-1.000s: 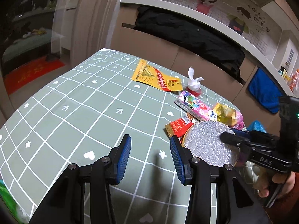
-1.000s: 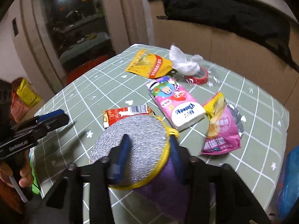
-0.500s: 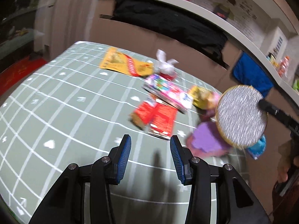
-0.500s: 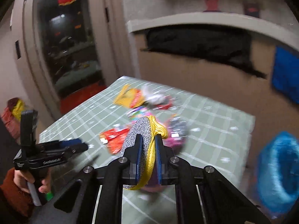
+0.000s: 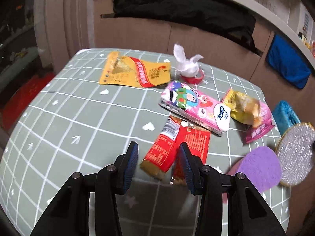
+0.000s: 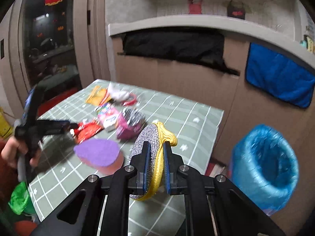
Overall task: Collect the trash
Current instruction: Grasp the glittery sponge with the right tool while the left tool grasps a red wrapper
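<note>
Two grippers work a green gridded table (image 5: 59, 118) strewn with trash. At its far left edge lies a yellow packet (image 5: 135, 72), long axis running across the table; just right of it a white bag (image 5: 187, 64) sits on a red tape roll (image 5: 194, 78). Toward the middle, a pink tissue pack (image 5: 195, 106) lies on a diagonal from far left to near right, its near end resting on red wrappers (image 5: 177, 147). The left gripper (image 5: 158, 165) hangs released over those wrappers, fingers apart, touching nothing; one finger hides part of the right-hand wrapper. Next right, a yellow-and-pink snack bag (image 5: 250, 112) lies near the right edge, and a purple pad (image 5: 259, 169) sits at the near right corner. Beyond that edge the right gripper (image 6: 155, 163) is clenched on a silver scourer (image 6: 145, 147) with yellow trim, held on edge, disc upright, its rim pointing away from the camera. The left view shows only the scourer's flat, blurred face (image 5: 295, 153) and a sliver of the blue bin (image 5: 285, 116). The right view alone shows the bin's open mouth (image 6: 263, 167), on the floor right of the table, though motion blur smears it and the far trash.
</note>
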`<action>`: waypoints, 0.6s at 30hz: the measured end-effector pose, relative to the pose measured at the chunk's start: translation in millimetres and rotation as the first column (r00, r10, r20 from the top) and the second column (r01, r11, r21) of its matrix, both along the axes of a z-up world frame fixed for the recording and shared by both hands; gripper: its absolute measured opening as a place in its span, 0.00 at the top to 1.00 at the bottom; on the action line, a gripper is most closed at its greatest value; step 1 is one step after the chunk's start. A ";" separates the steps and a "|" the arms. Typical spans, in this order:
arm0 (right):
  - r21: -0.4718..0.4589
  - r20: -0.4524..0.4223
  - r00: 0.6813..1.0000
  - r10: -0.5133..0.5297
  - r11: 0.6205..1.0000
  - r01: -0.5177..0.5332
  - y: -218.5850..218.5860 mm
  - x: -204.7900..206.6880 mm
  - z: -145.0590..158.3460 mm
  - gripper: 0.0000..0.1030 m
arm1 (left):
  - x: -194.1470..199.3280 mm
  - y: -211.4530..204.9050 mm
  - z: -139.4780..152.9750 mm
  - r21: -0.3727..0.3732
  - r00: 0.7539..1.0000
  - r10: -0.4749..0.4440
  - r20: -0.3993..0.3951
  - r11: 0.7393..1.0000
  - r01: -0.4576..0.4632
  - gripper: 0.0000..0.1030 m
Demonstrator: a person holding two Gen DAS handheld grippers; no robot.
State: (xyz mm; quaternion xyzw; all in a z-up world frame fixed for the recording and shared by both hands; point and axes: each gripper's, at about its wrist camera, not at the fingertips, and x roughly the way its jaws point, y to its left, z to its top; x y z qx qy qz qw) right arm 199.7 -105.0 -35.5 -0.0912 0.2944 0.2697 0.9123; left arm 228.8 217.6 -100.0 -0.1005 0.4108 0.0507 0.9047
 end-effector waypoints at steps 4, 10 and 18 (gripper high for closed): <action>-0.002 -0.024 0.999 0.026 1.000 -0.027 6.4 -0.2 -14.8 0.87 | 11.2 -5.7 -10.5 -0.046 0.998 -0.060 -0.031 0.997 0.059 0.58; 0.074 -0.054 0.995 0.079 0.994 -0.075 8.5 1.4 -15.8 0.79 | 7.8 -1.1 -10.4 -0.052 0.999 -0.042 -0.001 0.998 0.042 0.69; 0.074 -0.094 0.982 0.166 0.984 -0.160 35.8 0.3 -21.3 0.71 | -5.5 -7.2 4.8 0.014 0.998 -0.021 0.056 1.000 0.020 0.72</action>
